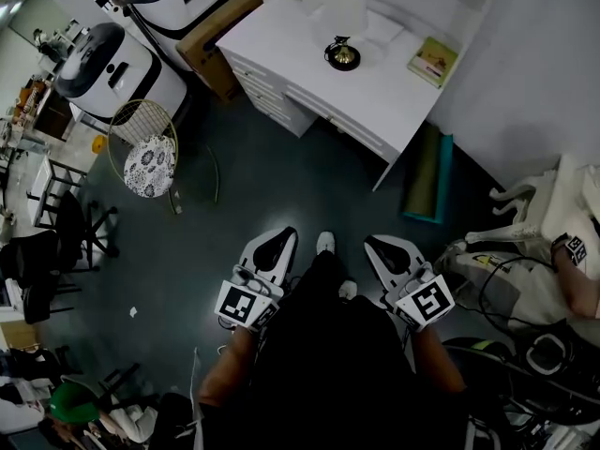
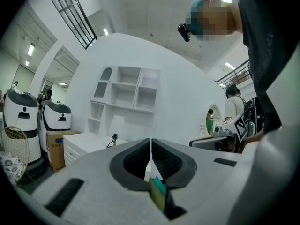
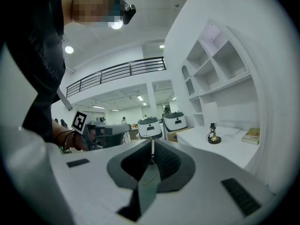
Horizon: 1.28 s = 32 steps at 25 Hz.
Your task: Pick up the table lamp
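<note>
The table lamp [image 1: 343, 28], with a white shade and a brass-and-black base, stands on the white desk [image 1: 291, 50] at the top of the head view. It is far from both grippers. Its base also shows small in the left gripper view [image 2: 114, 140] and in the right gripper view [image 3: 213, 135]. My left gripper [image 1: 279, 239] and right gripper [image 1: 379, 246] are held level in front of my body, over the dark floor. Both point toward the desk. In each gripper view the jaws meet with nothing between them: left gripper [image 2: 150, 150], right gripper [image 3: 152, 147].
A book [image 1: 432, 61] lies on the desk's right end. A cardboard box [image 1: 214, 40] and two white robots [image 1: 117, 68] stand left of the desk. A wire chair with a patterned cushion [image 1: 148, 162] is on the floor at left. A rolled green mat [image 1: 427, 172] leans by the desk. Another person's arm [image 1: 577, 275] is at right.
</note>
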Motion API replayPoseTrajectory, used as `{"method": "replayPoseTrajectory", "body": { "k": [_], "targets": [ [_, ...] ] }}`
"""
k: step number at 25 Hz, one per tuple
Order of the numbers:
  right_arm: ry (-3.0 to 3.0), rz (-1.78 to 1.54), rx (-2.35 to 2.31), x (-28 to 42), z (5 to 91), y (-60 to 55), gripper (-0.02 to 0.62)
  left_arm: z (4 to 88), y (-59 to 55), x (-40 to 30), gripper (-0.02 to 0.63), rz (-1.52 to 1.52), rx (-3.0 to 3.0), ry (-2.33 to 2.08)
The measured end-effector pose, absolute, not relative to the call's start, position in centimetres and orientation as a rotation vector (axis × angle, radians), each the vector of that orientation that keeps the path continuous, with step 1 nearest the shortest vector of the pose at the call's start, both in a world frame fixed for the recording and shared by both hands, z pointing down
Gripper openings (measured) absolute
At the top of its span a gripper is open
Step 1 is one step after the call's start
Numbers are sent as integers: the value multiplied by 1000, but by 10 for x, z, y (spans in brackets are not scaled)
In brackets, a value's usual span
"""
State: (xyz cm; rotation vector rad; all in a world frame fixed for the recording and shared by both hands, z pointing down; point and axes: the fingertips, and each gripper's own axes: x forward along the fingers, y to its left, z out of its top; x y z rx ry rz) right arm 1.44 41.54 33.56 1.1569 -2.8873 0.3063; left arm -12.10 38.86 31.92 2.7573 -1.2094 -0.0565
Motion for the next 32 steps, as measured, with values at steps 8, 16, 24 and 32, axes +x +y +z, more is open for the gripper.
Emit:
{"method": "replayPoseTrajectory", "body": {
  "k": [8, 16, 24, 32],
  "targets": [
    [-2856, 343, 1158, 8, 335, 340, 35, 320, 305, -130, 25, -100, 2755, -1172],
    [-2853, 322, 1193, -11, 324, 270, 35, 327, 235, -151, 25, -90, 2749, -1124],
    [-2751, 392, 1289, -11, 329, 241, 35, 328, 206, -146, 25, -106, 2762, -1012],
    [-2749, 405, 1327, -11, 334, 235, 35, 326, 197, -156, 25, -107, 2769, -1009]
  ]
}}
